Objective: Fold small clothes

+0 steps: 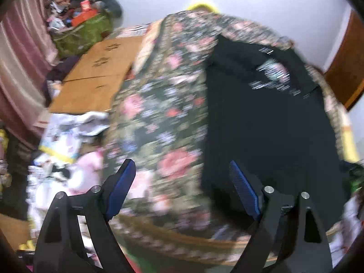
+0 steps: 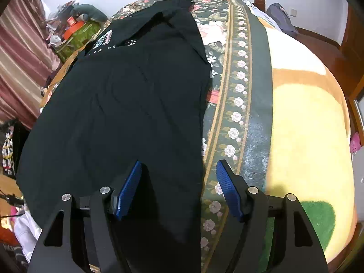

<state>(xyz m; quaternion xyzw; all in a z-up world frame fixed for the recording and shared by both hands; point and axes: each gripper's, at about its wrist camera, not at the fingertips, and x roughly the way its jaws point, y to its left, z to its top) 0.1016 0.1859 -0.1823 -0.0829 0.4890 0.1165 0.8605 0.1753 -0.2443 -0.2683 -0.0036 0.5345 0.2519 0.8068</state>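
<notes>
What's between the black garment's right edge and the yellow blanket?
In the right wrist view, only the floral bedspread lies between the black garment and the yellow blanket.

Each gripper, left (image 1: 182, 177) and right (image 2: 178, 175), has matte black angular arms, round silver screws and ribbed blue pads (image 2: 127, 191), seen low in the frame.

Blurring across the whole left wrist view, smearing the print on the black garment (image 1: 273, 122) and the clothes pile (image 1: 68, 159) beyond reading. Running off the right wrist view's bottom edge, hiding the floral bedcover (image 2: 236, 104) beneath.
</notes>
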